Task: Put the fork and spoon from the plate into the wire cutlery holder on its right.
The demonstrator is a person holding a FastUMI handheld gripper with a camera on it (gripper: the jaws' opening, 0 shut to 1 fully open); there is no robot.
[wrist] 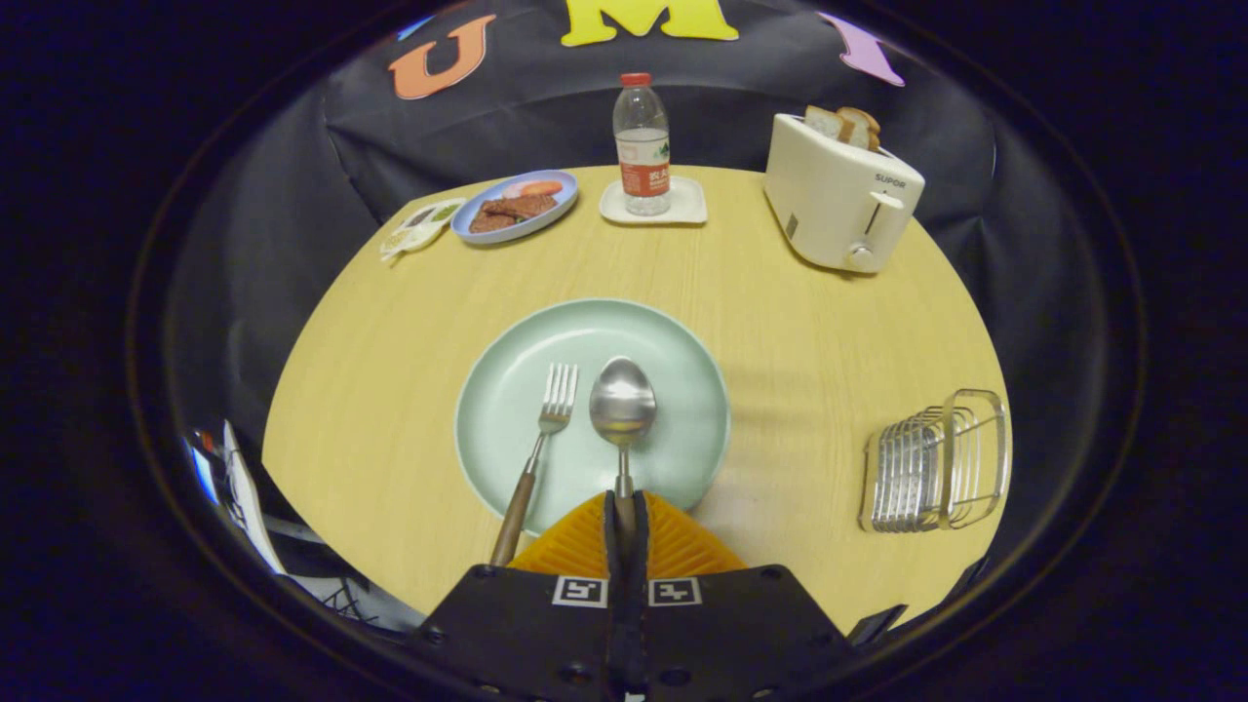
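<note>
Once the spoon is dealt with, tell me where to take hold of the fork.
Grip the fork by its wooden handle, which sticks out past the rim of the plate toward the gripper, so there is probably room beneath it. Come in from the near side, along the handle. The fingers are now shut on the spoon handle.

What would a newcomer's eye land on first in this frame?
First the pale green plate mid-table, with the spoon and fork side by side on it. The gripper has its jaws closed on the spoon's handle. Next the wire cutlery holder to the plate's right, and the toaster with bread beyond.
</note>
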